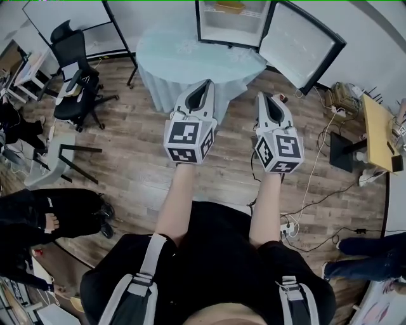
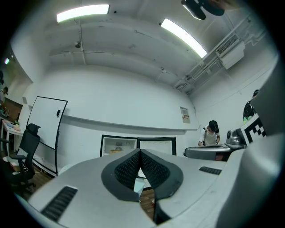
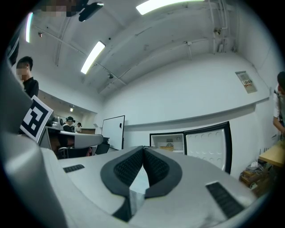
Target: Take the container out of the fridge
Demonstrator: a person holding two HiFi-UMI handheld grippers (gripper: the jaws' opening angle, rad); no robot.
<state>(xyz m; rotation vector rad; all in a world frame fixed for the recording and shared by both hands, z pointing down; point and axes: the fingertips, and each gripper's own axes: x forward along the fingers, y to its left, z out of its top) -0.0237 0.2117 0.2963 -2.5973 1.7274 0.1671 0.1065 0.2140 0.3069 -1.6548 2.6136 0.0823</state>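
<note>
The small fridge (image 1: 229,26) stands open at the far wall, its door (image 1: 299,46) swung out to the right. A yellowish container (image 1: 229,7) sits on its upper shelf; it also shows small in the left gripper view (image 2: 116,150) and the right gripper view (image 3: 167,145). My left gripper (image 1: 208,83) and right gripper (image 1: 261,95) are held side by side at chest height, both pointing toward the fridge and well short of it. Both are shut with nothing between the pads, as seen on the left gripper (image 2: 140,151) and the right gripper (image 3: 143,148).
A round table with a pale blue cloth (image 1: 190,57) stands between me and the fridge. A black office chair (image 1: 76,79) and whiteboard are at the left. Cables and a wooden desk (image 1: 377,130) lie to the right. A person's legs (image 1: 44,216) are at the lower left.
</note>
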